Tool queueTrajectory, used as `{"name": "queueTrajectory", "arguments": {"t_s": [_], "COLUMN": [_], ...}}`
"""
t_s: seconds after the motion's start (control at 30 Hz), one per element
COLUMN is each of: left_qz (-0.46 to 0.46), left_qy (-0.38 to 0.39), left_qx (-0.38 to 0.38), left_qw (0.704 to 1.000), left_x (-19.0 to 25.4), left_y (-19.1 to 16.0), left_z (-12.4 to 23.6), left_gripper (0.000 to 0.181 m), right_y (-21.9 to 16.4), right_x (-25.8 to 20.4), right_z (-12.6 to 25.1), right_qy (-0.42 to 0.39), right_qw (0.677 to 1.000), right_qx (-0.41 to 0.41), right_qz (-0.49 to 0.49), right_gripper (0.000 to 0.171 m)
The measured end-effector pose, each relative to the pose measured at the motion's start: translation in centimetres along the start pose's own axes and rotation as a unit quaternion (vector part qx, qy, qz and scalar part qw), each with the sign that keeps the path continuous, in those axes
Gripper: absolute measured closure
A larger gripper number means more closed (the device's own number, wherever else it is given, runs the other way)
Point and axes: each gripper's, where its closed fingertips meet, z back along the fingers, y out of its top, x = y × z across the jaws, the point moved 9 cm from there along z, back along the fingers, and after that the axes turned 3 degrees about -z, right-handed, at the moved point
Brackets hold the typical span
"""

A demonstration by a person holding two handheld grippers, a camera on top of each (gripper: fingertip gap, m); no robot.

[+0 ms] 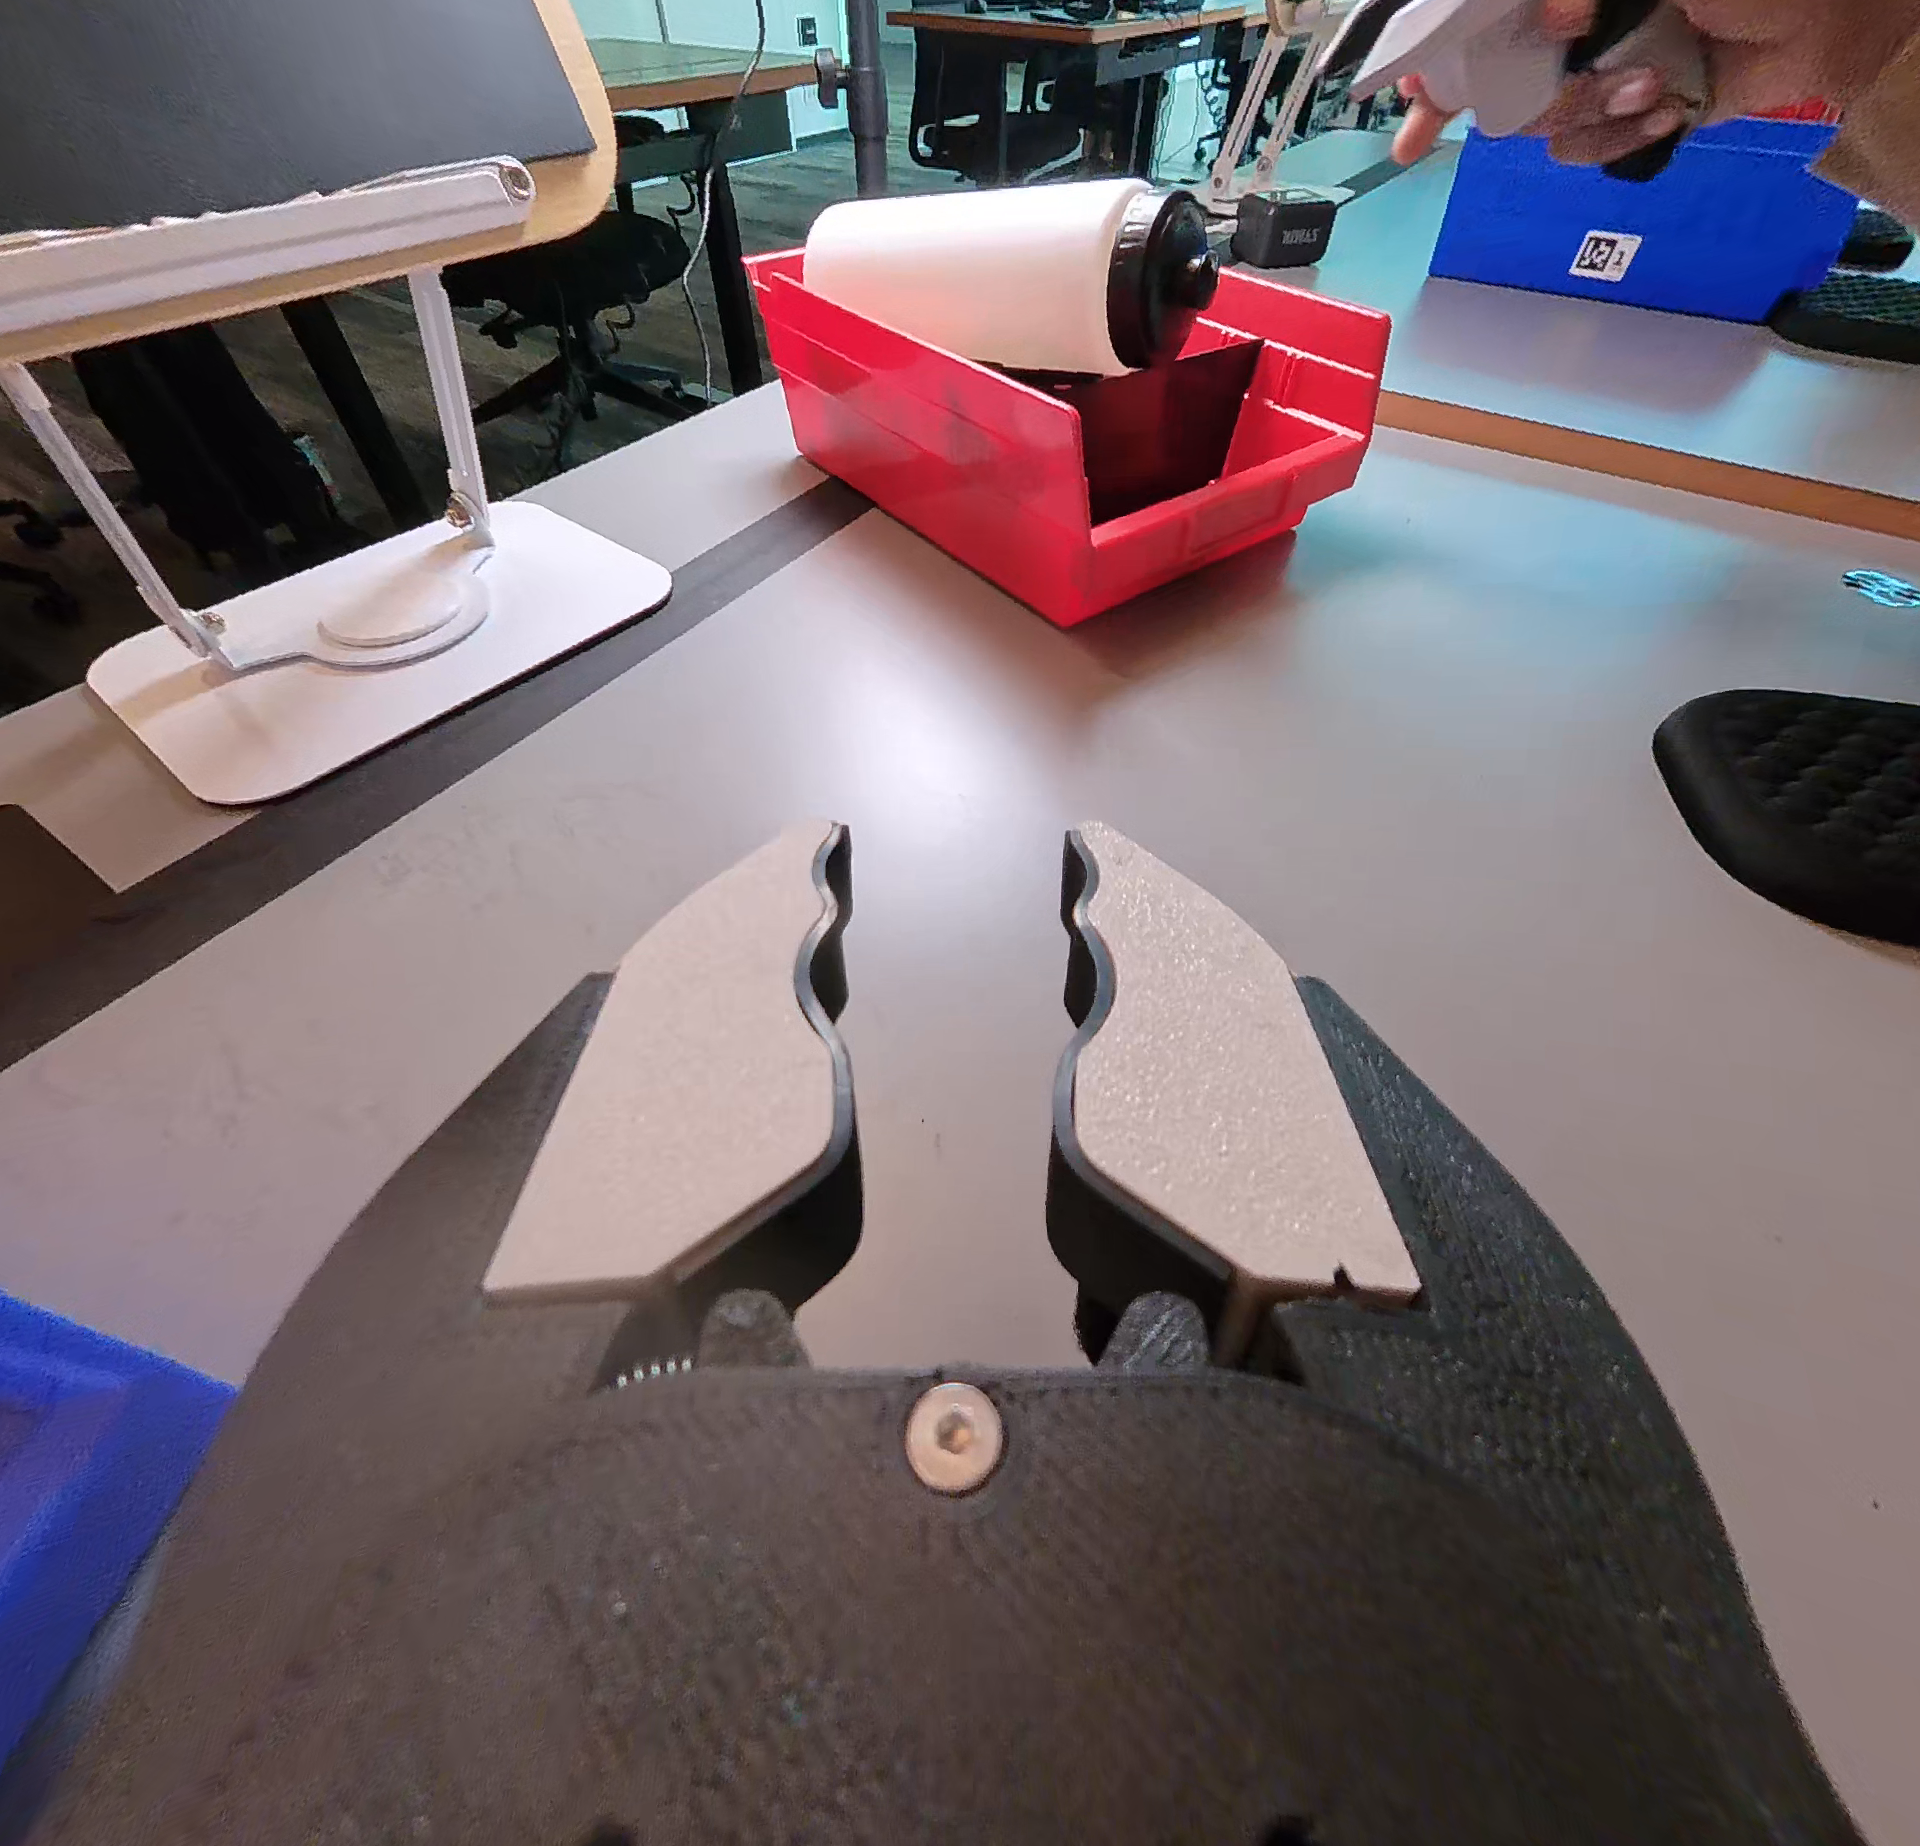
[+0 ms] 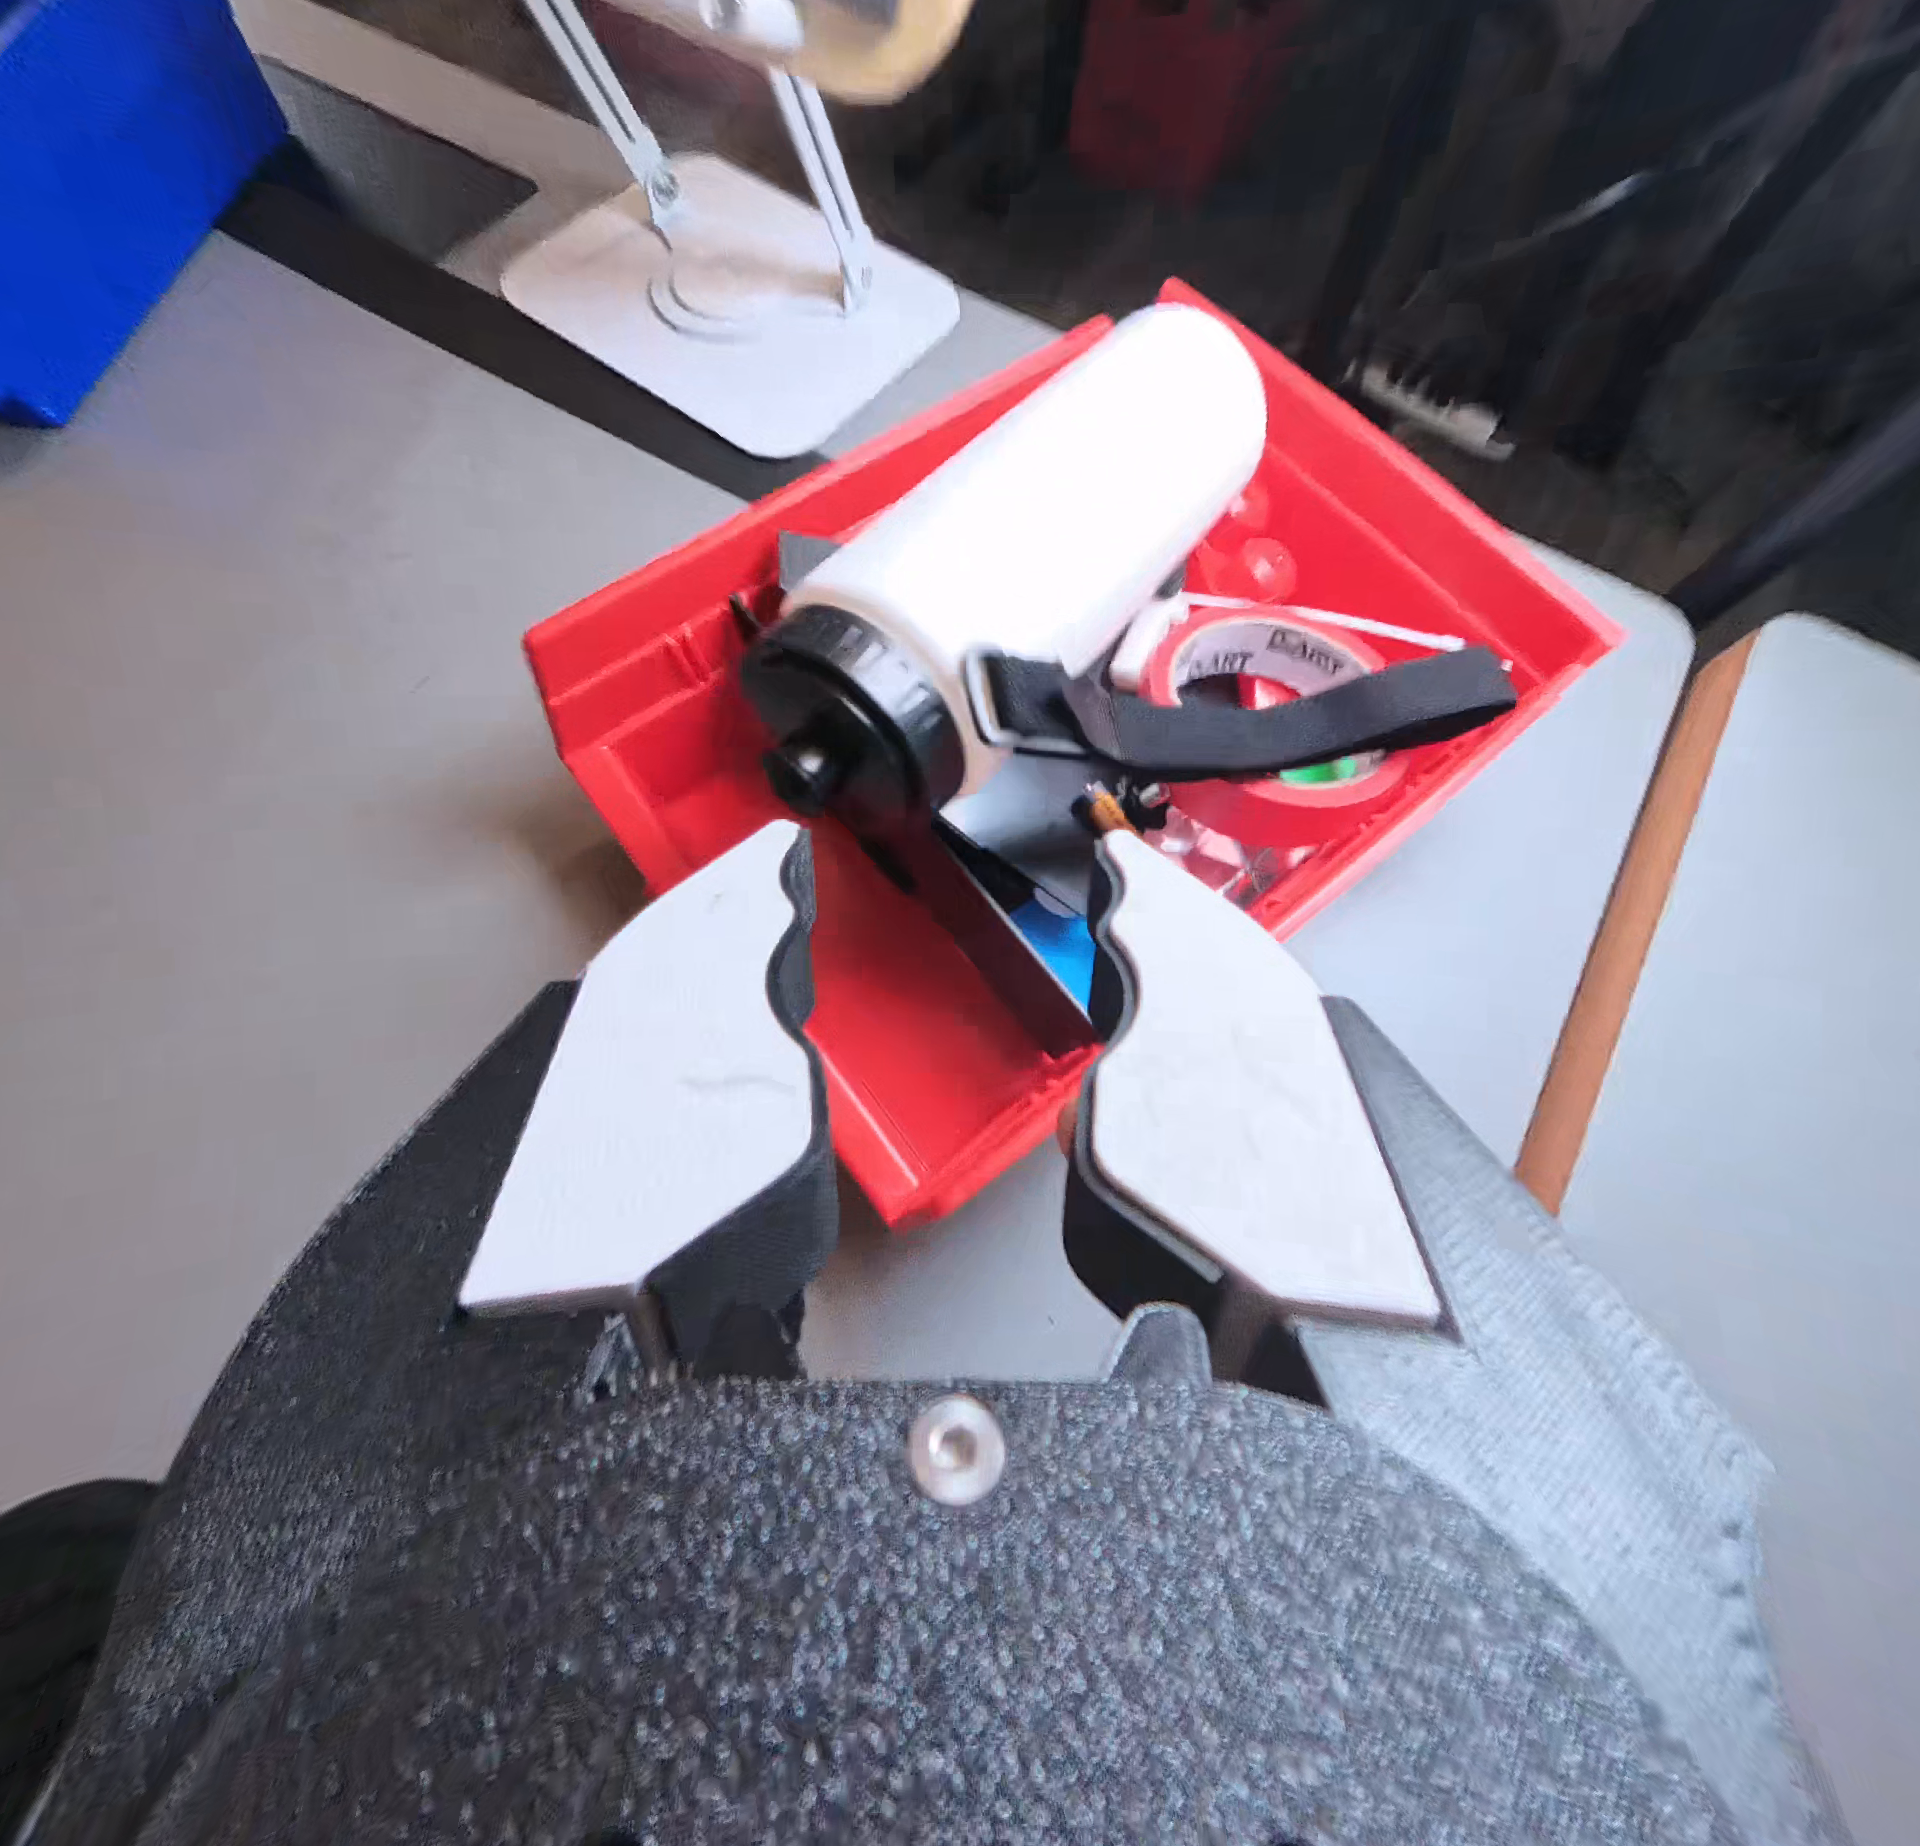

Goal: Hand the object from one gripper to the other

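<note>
My left hand-held gripper (image 1: pixel 956 887) sits low over the grey tabletop (image 1: pixel 1299 757), its fingers apart with nothing between them. Ahead of it stands the red bin (image 1: pixel 1039 508), and the white bottle (image 1: pixel 977 269) lies tilted across the bin's rim, black cap (image 1: pixel 1174 269) toward the right. A white stand (image 1: pixel 384 633) is on the tabletop to the left, well apart from the bin. A blue crate (image 1: pixel 1621 217) sits far right with a white sticker (image 1: pixel 1603 256) bearing print on its side; a small black box (image 1: pixel 1288 227) beside it also carries lettering.

My right hand-held gripper (image 2: pixel 951 861) hangs above the near corner of the bin (image 2: pixel 935 1090), fingers spread and empty, the cap (image 2: pixel 842 716) just beyond the tips. The bottle (image 2: pixel 1049 508) rests on the contents, a black strap (image 2: pixel 1299 716) trailing from it over a red tape roll (image 2: pixel 1288 799), whose inner core shows printed brand lettering. In the left view, a gloved hand (image 1: pixel 1621 40) holds that gripper at upper right
</note>
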Motion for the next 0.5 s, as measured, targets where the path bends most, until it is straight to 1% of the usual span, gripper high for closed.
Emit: {"name": "queueTrajectory", "arguments": {"t_s": [0.07, 0.13, 0.17, 0.23, 0.27, 0.3, 0.33, 0.4, 0.43, 0.5], "left_qz": [0.002, 0.006, 0.012, 0.021, 0.027, 0.039, 0.056, 0.095, 0.122, 0.184], "left_qy": [0.007, 0.028, 0.043, 0.1, 0.135, 0.169, 0.203, 0.268, 0.282, 0.285], "left_qx": [0.003, 0.012, 0.019, 0.025, 0.022, 0.014, 0.0, -0.044, -0.08, -0.172], "left_qw": [1.0, 1.0, 0.999, 0.994, 0.99, 0.985, 0.977, 0.958, 0.948, 0.925], "left_x": [-0.4, -1.6, -2.4, -5.1, -6.7, -8.6, -10.7, -15.3, -17.5, -21.2], "left_y": [0.4, 1.2, 1.7, 2.6, 3.0, 3.3, 3.5, 3.5, 3.2, 2.0], "left_z": [0.4, 1.6, 2.4, 4.7, 6.0, 7.4, 8.7, 10.9, 11.6, 11.7], "left_gripper": [0.142, 0.142, 0.142, 0.144, 0.144, 0.144, 0.145, 0.147, 0.144, 0.133], "right_y": [-0.1, -0.3, -0.5, -1.4, -2.0, -2.7, -3.3, -4.4, -4.9, -6.0], "right_x": [-2.7, -6.3, -8.3, -12.2, -14.1, -15.8, -17.2, -19.6, -20.4, -21.7], "right_z": [1.4, 2.0, 1.8, 0.5, -0.3, -1.3, -2.3, -4.9, -6.1, -8.3], "right_qy": [0.011, 0.023, 0.031, 0.059, 0.075, 0.083, 0.088, 0.12, 0.13, 0.133], "right_qw": [0.998, 0.987, 0.979, 0.966, 0.96, 0.955, 0.949, 0.948, 0.948, 0.95], "right_qx": [0.063, 0.159, 0.199, 0.25, 0.269, 0.286, 0.302, 0.293, 0.287, 0.278], "right_qz": [0.015, 0.024, 0.02, 0.009, 0.008, 0.013, 0.021, 0.034, 0.039, 0.056], "right_gripper": [0.125, 0.127, 0.126, 0.124, 0.131, 0.147, 0.171, 0.171, 0.171, 0.171]}}
